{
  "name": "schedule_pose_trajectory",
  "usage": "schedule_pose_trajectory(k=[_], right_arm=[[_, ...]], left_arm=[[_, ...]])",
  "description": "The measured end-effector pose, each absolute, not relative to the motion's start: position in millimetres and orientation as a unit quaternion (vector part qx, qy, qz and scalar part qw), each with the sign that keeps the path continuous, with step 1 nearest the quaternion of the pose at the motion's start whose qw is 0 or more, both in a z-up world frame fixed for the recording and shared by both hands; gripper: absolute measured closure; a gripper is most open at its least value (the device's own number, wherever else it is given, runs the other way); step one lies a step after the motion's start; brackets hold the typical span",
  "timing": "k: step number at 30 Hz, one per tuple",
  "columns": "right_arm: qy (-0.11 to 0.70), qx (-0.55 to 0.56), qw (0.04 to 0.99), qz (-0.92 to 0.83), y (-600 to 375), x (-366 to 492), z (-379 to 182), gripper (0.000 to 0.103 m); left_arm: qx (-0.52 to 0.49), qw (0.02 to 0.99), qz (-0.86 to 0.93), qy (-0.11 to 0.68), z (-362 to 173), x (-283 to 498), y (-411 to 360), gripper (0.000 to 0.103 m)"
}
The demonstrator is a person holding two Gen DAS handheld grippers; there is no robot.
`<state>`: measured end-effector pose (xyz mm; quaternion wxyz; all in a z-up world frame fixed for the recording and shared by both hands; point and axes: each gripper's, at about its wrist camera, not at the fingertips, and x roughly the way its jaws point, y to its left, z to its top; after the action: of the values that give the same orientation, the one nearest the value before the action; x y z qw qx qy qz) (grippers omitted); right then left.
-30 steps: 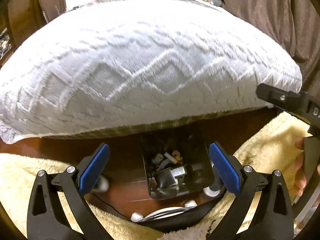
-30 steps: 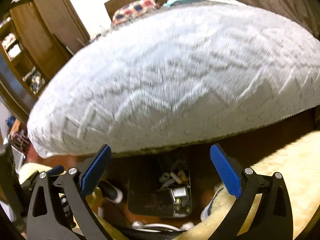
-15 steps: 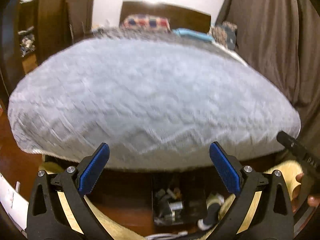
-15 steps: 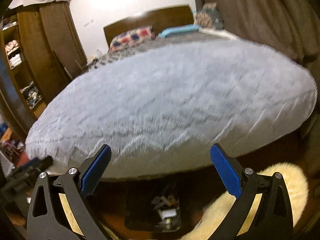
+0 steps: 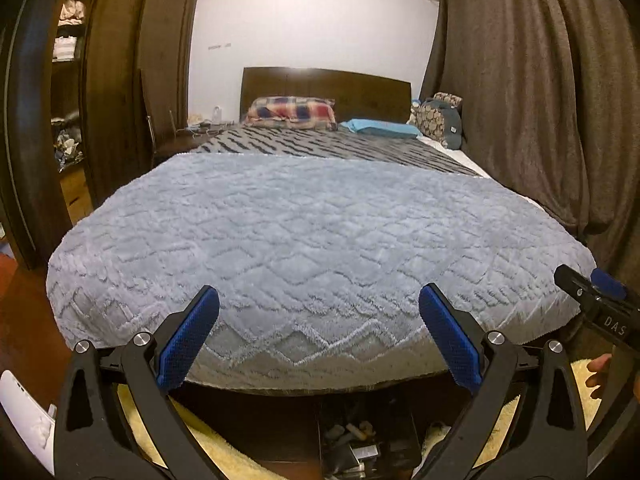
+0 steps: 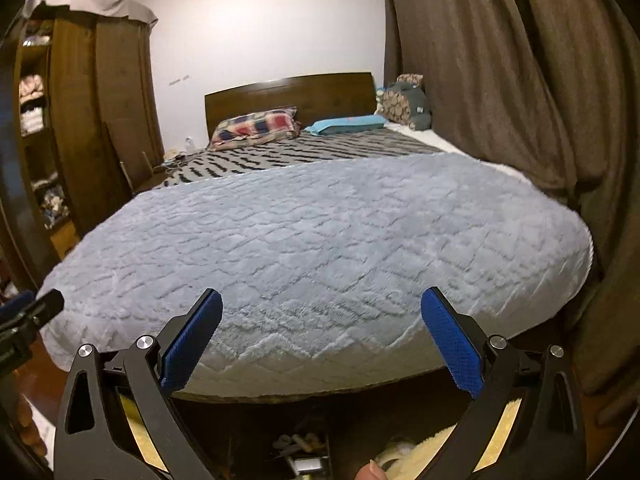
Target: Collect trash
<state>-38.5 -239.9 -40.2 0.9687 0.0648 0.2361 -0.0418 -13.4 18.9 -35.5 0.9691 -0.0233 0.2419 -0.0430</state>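
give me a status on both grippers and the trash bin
Left gripper open, empty. Right gripper open, empty. Trash bin low on floor at bed foot, holding scraps. Grey blanket fills view ahead.

Bare grey bedspread (image 5: 320, 240) ahead, curtains (image 5: 540, 100) close on the right (wardrobe (image 6: 80, 120) left).

One bed (image 5: 320, 240) is filling the view, carrying one grey blanket (image 5: 312, 248), three pillows and one striped cover (image 5: 328, 146); two grippers are showing, both spread wide.
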Motion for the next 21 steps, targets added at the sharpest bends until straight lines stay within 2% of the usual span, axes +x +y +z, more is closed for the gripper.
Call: schedule_pose_trajectory(k=[21], right_arm=[[0.214, 0.042, 0.975, -0.04, -223.9, -54.3, -25.0, 0.003]], left_arm=[[-0.013, 0.973, -0.042, 0.227, -23.0, -29.3, 10.2, 0.008]])
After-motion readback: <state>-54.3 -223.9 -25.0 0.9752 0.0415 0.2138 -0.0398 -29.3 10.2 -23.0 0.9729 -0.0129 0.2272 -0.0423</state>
